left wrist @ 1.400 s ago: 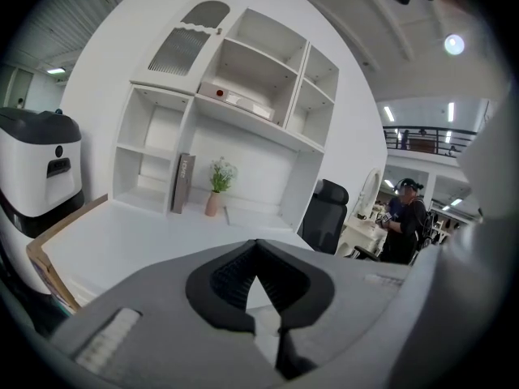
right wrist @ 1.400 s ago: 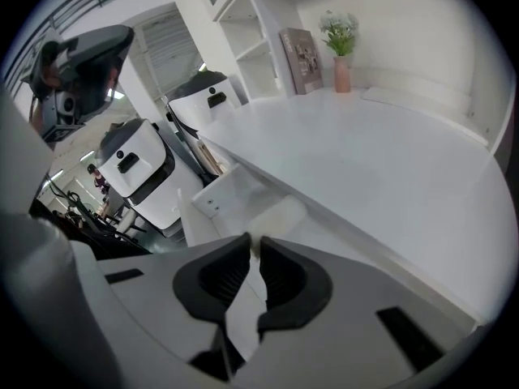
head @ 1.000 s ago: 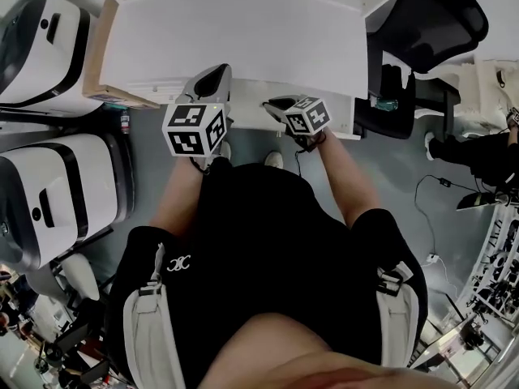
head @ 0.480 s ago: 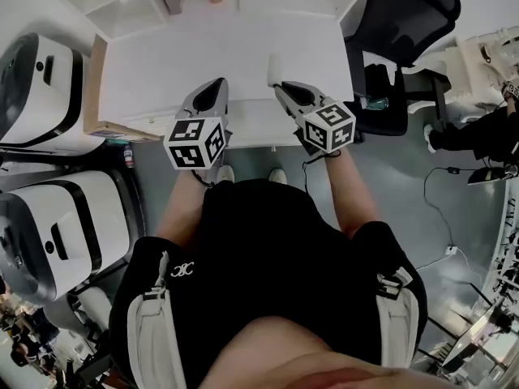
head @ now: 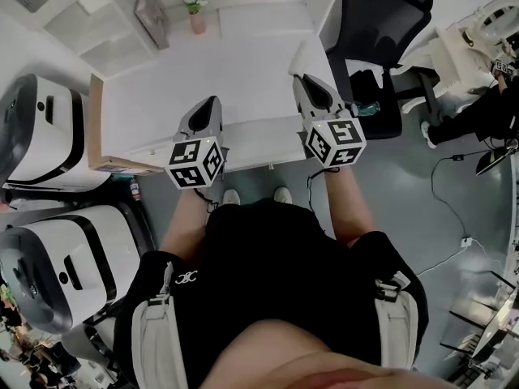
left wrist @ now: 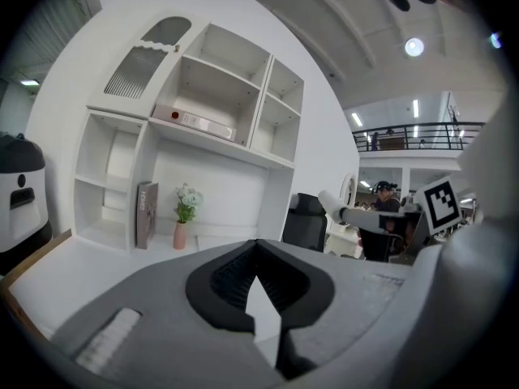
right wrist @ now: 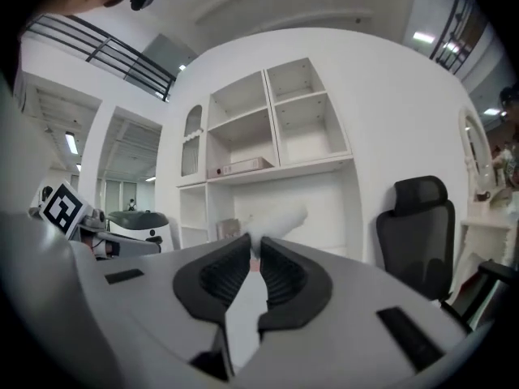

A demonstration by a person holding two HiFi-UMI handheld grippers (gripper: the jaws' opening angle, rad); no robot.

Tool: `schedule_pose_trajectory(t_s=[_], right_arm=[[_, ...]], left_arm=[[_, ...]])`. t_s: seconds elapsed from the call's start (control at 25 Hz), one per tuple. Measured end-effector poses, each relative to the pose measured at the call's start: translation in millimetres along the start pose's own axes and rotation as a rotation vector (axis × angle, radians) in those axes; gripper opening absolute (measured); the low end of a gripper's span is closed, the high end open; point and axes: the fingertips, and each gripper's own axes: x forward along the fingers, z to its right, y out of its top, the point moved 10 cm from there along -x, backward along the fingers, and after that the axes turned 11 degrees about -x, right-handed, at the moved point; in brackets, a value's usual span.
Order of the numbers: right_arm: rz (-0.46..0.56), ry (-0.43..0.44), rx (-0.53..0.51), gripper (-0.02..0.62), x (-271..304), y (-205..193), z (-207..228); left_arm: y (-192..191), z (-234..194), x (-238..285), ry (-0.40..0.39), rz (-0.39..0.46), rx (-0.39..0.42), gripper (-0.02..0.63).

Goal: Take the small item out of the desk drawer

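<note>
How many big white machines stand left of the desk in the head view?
2. The first machine stands by the left end of the desk; the second machine is below it in the picture, nearer the person. Others may be out of frame.

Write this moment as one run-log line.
right gripper: shut on small white item | left gripper: shut, empty | both over white desk

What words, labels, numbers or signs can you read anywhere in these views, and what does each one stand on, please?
None can be quoted.
Upright book: spine lettering, too small to read.
Flat box lying above it: print, too blurred to read.
Shorts: white interlocked emblem, no word.
Left gripper and right gripper: square black-and-white markers, no letters.
</note>
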Motion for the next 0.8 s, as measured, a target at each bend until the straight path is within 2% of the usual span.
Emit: schedule_pose_trajectory(t_s=[0.12, 0.36, 0.56, 0.8], right_arm=[[0.005, -0.031, -0.004, 0.038, -3.9, 2.1, 5.8], [0.006, -0.070, 0.041, 0.040, -7.0, -6.7, 15.9], [0.036, -0.066, 0.014, 0.041, -6.0, -4.6, 16.6], [0.050, -0.047, 0.022, 0.042, -1.8, -4.2, 17.5]], left_arm=[[5.2, 3.2, 1.8, -0.007, 0.036, 0.006, 0.015], [6.2, 7.0, 11.0, -0.034, 0.017, 0.018, 0.014], [12.4, 8.6, 13.2, -0.028, 0.057, 0.027, 0.014], [17.1, 10.2, 16.3, -0.027, 0.061, 0.034, 0.014]])
